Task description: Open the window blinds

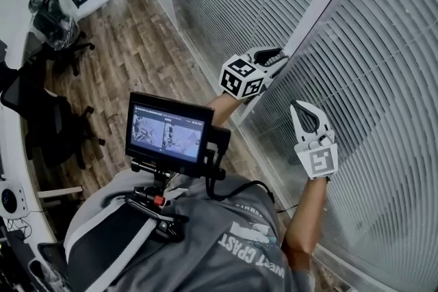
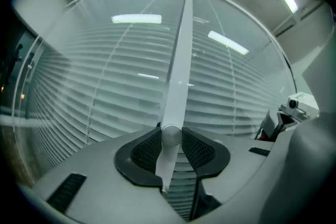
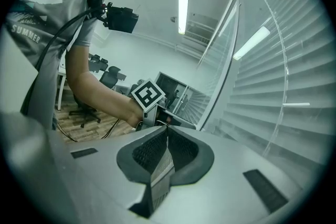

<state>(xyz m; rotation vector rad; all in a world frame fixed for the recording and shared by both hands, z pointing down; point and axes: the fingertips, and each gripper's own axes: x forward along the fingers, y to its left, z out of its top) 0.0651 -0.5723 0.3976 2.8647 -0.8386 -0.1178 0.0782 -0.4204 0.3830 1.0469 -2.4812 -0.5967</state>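
Closed white slat blinds [image 1: 383,78] [image 2: 105,86] [image 3: 283,86] hang behind glass panes on either side of a white post [image 1: 328,3] [image 2: 181,50]. A small round white knob [image 2: 171,135] sits on that post. My left gripper [image 1: 277,58] [image 2: 171,136] is shut on the knob, one dark pad on each side of it. My right gripper [image 1: 306,109] [image 3: 166,131] hovers just right of it, close to the glass, shut with nothing between its jaws. In the right gripper view, the left gripper's marker cube [image 3: 148,94] shows ahead.
A small monitor [image 1: 168,130] on a rig sits at the person's chest. Black office chairs [image 1: 41,120] and a white desk edge [image 1: 10,167] stand to the left on the wooden floor [image 1: 144,44]. The glass wall runs along the right.
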